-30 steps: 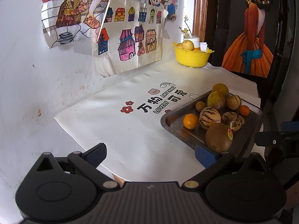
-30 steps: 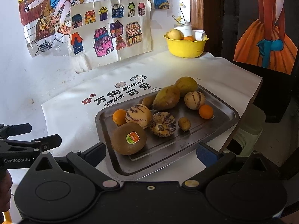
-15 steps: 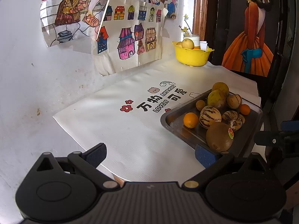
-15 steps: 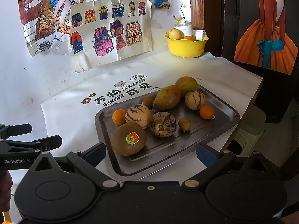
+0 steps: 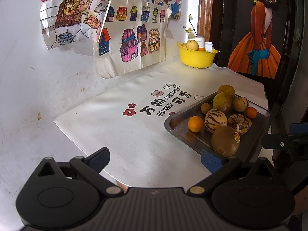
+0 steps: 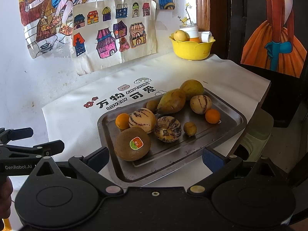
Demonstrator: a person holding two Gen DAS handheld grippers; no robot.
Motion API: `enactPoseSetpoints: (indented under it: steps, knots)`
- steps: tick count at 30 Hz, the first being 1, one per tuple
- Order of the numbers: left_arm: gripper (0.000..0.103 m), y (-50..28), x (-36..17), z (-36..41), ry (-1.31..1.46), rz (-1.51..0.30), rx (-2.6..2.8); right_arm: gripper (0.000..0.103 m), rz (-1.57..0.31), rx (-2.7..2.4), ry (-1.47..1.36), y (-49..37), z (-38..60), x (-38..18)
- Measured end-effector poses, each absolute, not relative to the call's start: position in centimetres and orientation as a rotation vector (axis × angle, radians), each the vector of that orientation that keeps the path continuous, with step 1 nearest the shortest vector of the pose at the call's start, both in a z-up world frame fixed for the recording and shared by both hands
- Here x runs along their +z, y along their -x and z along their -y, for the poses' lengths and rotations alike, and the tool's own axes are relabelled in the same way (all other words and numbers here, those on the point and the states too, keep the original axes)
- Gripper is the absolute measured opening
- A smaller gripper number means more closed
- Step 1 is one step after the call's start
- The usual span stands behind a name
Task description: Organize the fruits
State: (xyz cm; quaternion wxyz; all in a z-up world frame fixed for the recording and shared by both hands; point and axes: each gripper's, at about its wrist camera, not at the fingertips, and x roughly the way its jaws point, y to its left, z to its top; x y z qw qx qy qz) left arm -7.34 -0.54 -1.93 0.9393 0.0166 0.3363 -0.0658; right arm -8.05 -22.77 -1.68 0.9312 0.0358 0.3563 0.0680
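Note:
A steel tray (image 6: 227, 132) (image 5: 173, 121) at the table's right front holds several fruits: a brown kiwi with a sticker (image 6: 131, 144) (image 5: 225, 141), striped melons (image 6: 142, 120), two oranges (image 6: 122, 120) (image 6: 212, 116), a mango (image 6: 172, 101). A yellow bowl (image 6: 192, 47) (image 5: 196, 56) with fruit stands at the back. My right gripper (image 6: 156, 156) is open and empty, just in front of the tray's near edge. My left gripper (image 5: 155, 158) is open and empty over the white mat, left of the tray.
A white printed mat (image 5: 119, 127) covers the table. Drawings (image 6: 113, 28) hang on the wall behind. A dark panel with a painted figure (image 6: 273, 38) stands at the right. The left gripper shows in the right wrist view (image 6: 28, 146).
Both views have shifted only slightly; the fruits and the tray have not moved, and both grippers stay open.

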Motion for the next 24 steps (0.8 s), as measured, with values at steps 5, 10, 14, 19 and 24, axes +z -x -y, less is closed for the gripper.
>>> enactPoseSetpoints:
  steps: [5,10,14,19,24]
  knots:
    - [0.103,7.24,-1.91,0.57,-0.035,-0.686,-0.135,0.102,-0.729,0.139,-0.072,8.04,22.74,-1.66]
    - [0.103,7.22,-1.84,0.51,-0.035,-0.685,-0.137,0.102,-0.727,0.142,-0.073,7.98,22.84,-1.69]
    - [0.103,7.20,-1.88,0.53,-0.036,-0.687,-0.138,0.102,-0.729,0.142,-0.070,7.94,22.85,-1.65]
    - [0.103,7.15,-1.90,0.60,-0.037,-0.689,-0.140,0.102,-0.730,0.144,-0.066,7.95,22.89,-1.72]
    - [0.103,7.16,-1.92,0.64,-0.038,-0.687,-0.140,0.102,-0.730,0.143,-0.066,7.97,22.84,-1.71]
